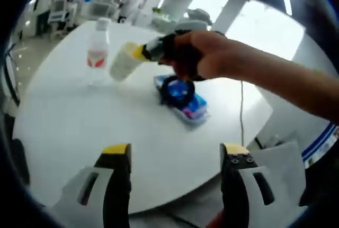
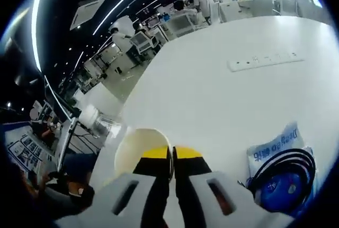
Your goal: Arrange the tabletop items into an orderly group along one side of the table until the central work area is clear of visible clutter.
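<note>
A pale yellow cup [image 2: 142, 151] is held by the right gripper [image 2: 172, 156], whose yellow-tipped jaws are pressed together on the cup's rim wall, one jaw inside the mouth and one outside, as far as can be told. In the left gripper view the same cup [image 1: 123, 62] is seen lifted above the white round tabletop [image 1: 69, 117], tipped on its side at the end of the right gripper [image 1: 144, 52], which is carried by the person's hand [image 1: 204, 54]. The cup is judged to be light, thin-walled and somewhat flexible, so a rim pinch is thought adequate, though too hard a squeeze could deform it and a loose one could let it swing. Beside the cup, a clear water bottle [image 1: 97, 53] with a red label stands upright on the tabletop; it is judged heavier, smooth and best taken around its body. A blue packet [image 1: 192, 109] lies flat near the middle with a coiled black cable [image 1: 177, 89] on top; both are soft and light. A white power strip [image 2: 266, 60] lies farther off. The left gripper [image 1: 176, 151] is held low with its jaws spread wide, nothing between them, well apart from every item.
</note>
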A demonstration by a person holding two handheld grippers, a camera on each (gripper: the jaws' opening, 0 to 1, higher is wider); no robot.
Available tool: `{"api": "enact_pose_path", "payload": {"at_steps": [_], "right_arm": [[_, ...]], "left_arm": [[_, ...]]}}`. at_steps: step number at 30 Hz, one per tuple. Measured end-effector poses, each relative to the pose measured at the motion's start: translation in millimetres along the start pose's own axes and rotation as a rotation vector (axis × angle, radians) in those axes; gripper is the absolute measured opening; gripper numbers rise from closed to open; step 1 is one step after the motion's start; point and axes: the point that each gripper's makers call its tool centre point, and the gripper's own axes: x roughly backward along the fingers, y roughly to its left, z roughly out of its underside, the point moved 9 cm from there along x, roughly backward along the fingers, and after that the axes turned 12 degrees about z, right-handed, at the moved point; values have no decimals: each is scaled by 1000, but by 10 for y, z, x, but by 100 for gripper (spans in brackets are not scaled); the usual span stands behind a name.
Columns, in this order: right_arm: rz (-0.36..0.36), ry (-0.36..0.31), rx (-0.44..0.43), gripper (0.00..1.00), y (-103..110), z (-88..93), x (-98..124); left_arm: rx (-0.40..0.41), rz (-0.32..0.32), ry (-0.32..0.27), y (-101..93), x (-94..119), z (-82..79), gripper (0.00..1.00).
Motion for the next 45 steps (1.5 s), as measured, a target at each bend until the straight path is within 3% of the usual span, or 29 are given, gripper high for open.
{"api": "enact_pose_path", "payload": {"at_steps": [7, 17, 27, 33, 45], "right_arm": [[72, 26, 11, 1, -66, 123, -126], [57, 7, -11, 3, -59, 64, -297], [74, 15, -33, 5, -113, 59, -307], [48, 23, -38, 8, -54, 86, -292], [35, 24, -72, 21, -49, 34, -202]], "left_arm": [[9, -6, -2, 23, 5, 7, 65], [15, -11, -1, 43, -6, 12, 65], [26, -8, 0, 67, -12, 11, 65], [27, -13, 10, 62, -15, 30, 65], [11, -10, 16, 41, -26, 27, 65]]}}
